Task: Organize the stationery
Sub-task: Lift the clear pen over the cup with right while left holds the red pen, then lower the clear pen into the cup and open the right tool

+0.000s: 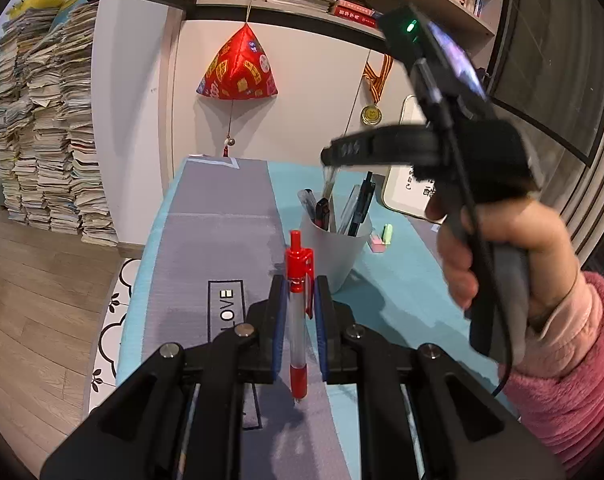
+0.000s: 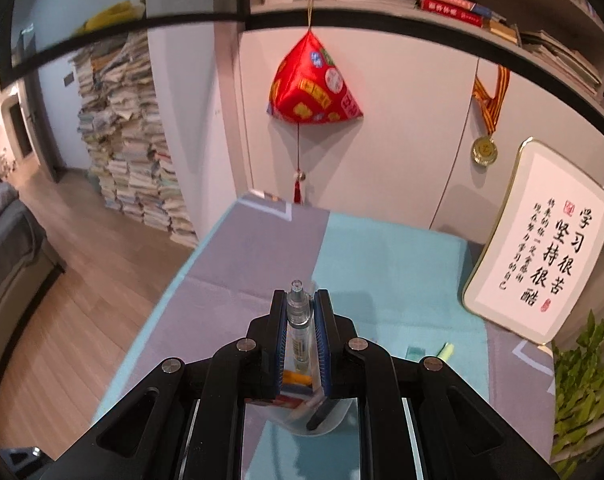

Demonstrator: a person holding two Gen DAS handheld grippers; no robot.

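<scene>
Low in the left wrist view, the left gripper [image 1: 298, 320] is clamped on a red-capped click pen [image 1: 298, 300], held upright at frame centre, apparently awaiting its turn over the grey-and-teal desk mat [image 1: 222, 240]. In the right wrist view the right gripper [image 2: 300, 340] pinches a clear-barrelled pen [image 2: 298, 320] tip-down above the pale pen cup [image 2: 325, 420] at lower centre, seemingly to drop it in. Farther back, the cup [image 1: 341, 248] already holds several pens, an eraser [image 1: 377, 244] and highlighter [image 1: 387, 233] lie beyond, and a framed calligraphy board [image 2: 541, 260] leans at right.
</scene>
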